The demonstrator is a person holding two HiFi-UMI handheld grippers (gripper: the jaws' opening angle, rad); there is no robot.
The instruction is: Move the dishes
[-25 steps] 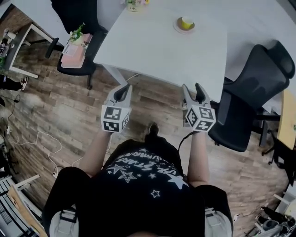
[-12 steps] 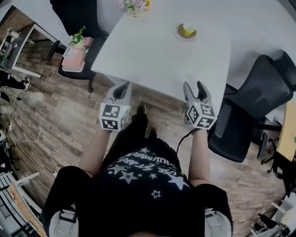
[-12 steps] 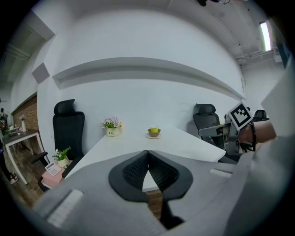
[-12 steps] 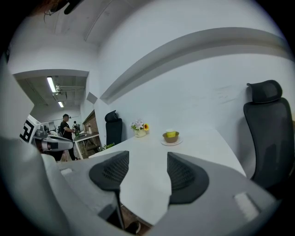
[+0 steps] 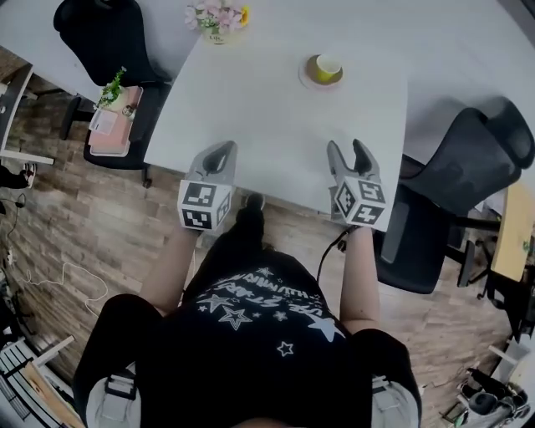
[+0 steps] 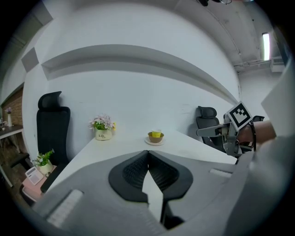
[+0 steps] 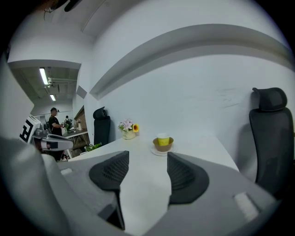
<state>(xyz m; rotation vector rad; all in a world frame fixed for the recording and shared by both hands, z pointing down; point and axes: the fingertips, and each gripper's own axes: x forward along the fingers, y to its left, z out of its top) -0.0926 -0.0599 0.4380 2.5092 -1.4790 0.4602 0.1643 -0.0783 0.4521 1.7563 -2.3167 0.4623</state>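
The dishes are a white saucer bearing a brown bowl with a yellow cup (image 5: 323, 70) in it, standing on the far part of the white table (image 5: 267, 109). They also show as a small stack (image 6: 156, 137) in the left gripper view and as the same stack (image 7: 162, 143) in the right gripper view. My left gripper (image 5: 219, 155) hovers over the table's near edge, its pads pressed together with nothing between them. My right gripper (image 5: 352, 155) is level with it to the right, open and empty. Both point toward the dishes from well short of them.
A pot of flowers (image 5: 216, 18) stands at the table's far left corner. A black office chair (image 5: 468, 159) is on the right, another (image 5: 104, 33) at upper left. A seat holds a pink box and small plant (image 5: 113, 117). A person (image 7: 55, 122) stands far off.
The person has stepped toward the table. Both grippers have moved forward from above the wooden floor to above the table's near edge. The jaws look unchanged.
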